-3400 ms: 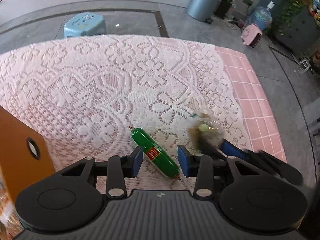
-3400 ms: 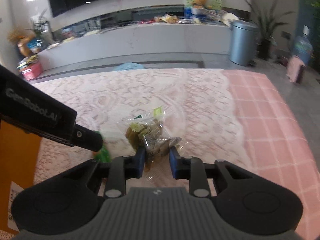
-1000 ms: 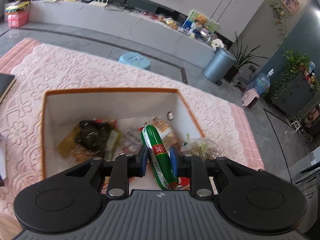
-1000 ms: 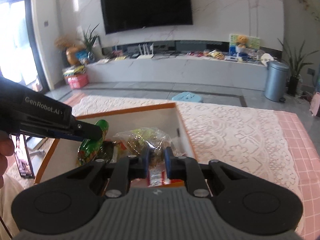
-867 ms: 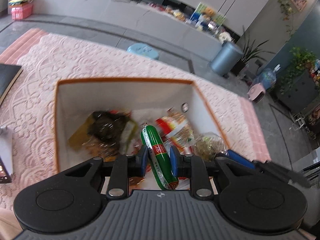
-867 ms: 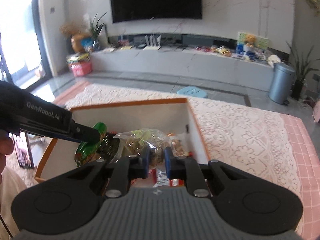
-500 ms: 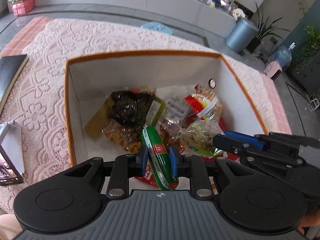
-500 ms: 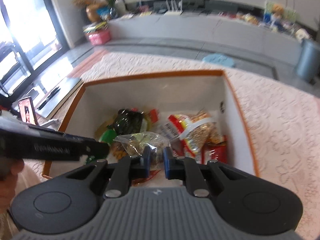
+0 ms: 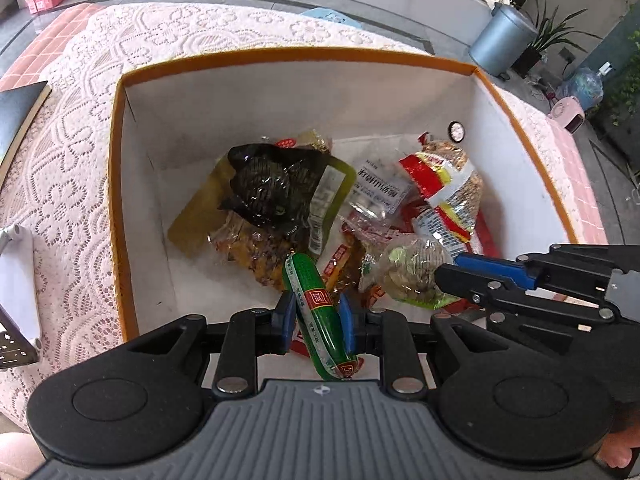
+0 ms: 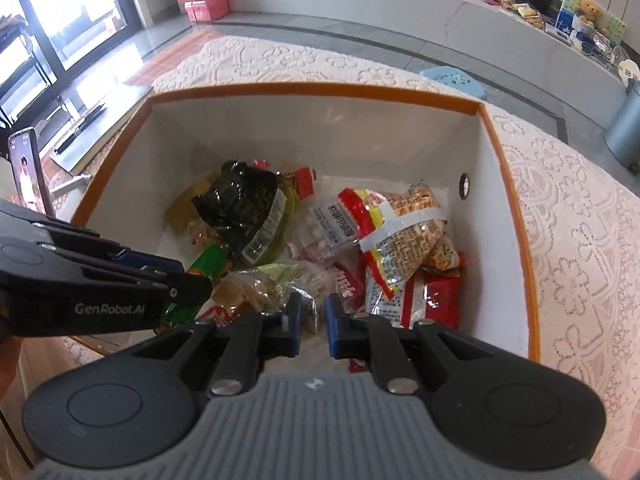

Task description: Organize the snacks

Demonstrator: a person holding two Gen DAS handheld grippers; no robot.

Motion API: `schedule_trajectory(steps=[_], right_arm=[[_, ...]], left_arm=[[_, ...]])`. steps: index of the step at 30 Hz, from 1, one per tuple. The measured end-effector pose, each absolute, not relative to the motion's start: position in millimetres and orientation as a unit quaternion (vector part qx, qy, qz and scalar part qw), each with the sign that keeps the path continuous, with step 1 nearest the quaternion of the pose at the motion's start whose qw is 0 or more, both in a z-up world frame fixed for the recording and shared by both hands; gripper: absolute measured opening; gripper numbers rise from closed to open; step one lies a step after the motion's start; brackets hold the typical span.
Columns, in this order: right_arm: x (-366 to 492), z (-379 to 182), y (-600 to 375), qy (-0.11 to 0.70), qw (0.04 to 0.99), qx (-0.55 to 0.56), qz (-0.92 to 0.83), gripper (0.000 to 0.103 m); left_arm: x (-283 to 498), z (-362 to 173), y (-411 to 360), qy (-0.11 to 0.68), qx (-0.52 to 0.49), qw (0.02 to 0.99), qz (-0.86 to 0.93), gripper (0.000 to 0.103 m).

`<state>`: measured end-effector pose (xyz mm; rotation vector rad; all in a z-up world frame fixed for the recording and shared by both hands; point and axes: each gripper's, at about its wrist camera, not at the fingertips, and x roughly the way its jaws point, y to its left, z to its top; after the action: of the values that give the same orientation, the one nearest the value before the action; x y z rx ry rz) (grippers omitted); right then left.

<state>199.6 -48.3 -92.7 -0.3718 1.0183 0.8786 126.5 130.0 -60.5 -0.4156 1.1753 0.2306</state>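
Note:
An orange-rimmed box with white walls holds several snack packs. Over its near side, my left gripper is shut on a green sausage, which points down into the box. In the left wrist view my right gripper comes in from the right, shut on a clear bag of greenish snacks. The right wrist view shows that bag bunched between the pads of my right gripper, inside the box. There the left gripper and the sausage are at the left.
In the box lie a dark seaweed pack and a red-and-yellow striped bag. It stands on a lace tablecloth. A phone stands at the left, beside a dark book. A bin and a blue stool are beyond.
Both grippers carried their snacks from the tablecloth to the box. Over the last second both tipped downward and sank into it, the right one moving in beside the left.

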Motion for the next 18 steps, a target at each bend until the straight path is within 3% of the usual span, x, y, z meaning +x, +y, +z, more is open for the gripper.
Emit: schedule_trajectory(steps=[8,11,13,18], right_arm=[[200.8,-92.3,-44.9,0.467,0.77,-0.171,0.398,0.012],[197.9,-89.1,-45.9,0.462,0.773,-0.175,0.398,0.019],[195.8,-86.2,-47.7,0.461,0.774,-0.174,0.398,0.03],[190.6,-72.4,-55.7,0.445,0.789,-0.168,0.389,0.045]], left_arm=[[129.5,-65.4,128.1,0.553,-0.2,0.801,0.11,0.027],[128.5,-63.3,127.8,0.551,-0.203,0.801,0.117,0.045],[126.9,-58.6,127.1,0.544,-0.203,0.806,0.115,0.061],[120.8,-40.0,120.9,0.524,-0.192,0.822,0.115,0.069]])
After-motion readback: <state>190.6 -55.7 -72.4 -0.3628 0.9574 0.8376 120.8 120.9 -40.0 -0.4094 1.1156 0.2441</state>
